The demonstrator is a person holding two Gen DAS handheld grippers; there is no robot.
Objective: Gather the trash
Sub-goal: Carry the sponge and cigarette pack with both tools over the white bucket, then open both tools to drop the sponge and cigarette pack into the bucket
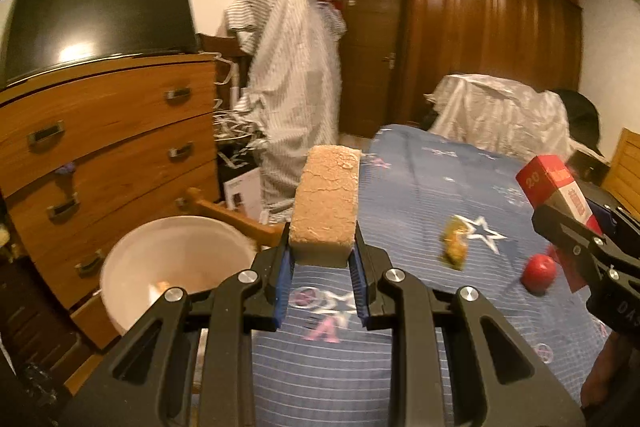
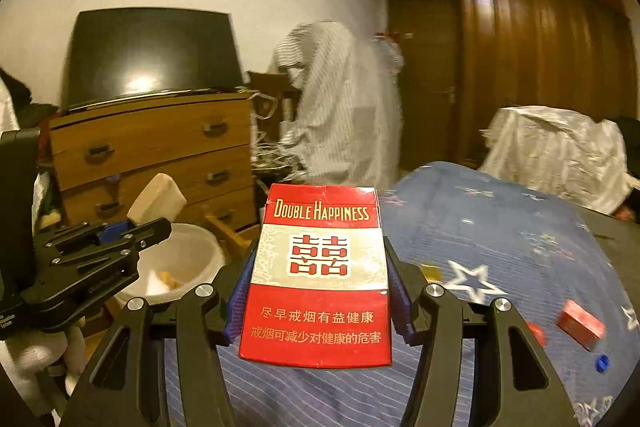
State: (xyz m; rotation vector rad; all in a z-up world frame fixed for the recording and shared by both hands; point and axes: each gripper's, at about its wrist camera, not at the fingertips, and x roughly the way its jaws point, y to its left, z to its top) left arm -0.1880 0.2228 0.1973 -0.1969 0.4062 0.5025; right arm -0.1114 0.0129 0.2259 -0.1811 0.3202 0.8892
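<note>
My left gripper (image 1: 322, 259) is shut on a tan sponge block (image 1: 326, 203), held upright above the bed's left edge. It shows in the right wrist view (image 2: 138, 227) with the sponge (image 2: 157, 198) over the white trash bin (image 2: 200, 251). My right gripper (image 2: 320, 279) is shut on a red Double Happiness cigarette pack (image 2: 318, 279); the pack also shows in the left wrist view (image 1: 556, 187). The white bin (image 1: 132, 267) stands left of the bed with some scraps inside. A yellow wrapper (image 1: 454, 245) and a red cap (image 1: 538, 271) lie on the blue starred bedsheet (image 1: 440, 187).
A wooden dresser (image 1: 100, 147) with a dark TV (image 1: 100, 15) stands left, behind the bin. A small red box (image 2: 580, 321) and a blue cap (image 2: 601, 363) lie on the bed at right. A striped cloth-covered stand (image 1: 292, 87), a white covered bundle (image 1: 500, 115) and a wardrobe (image 1: 480, 35) are beyond.
</note>
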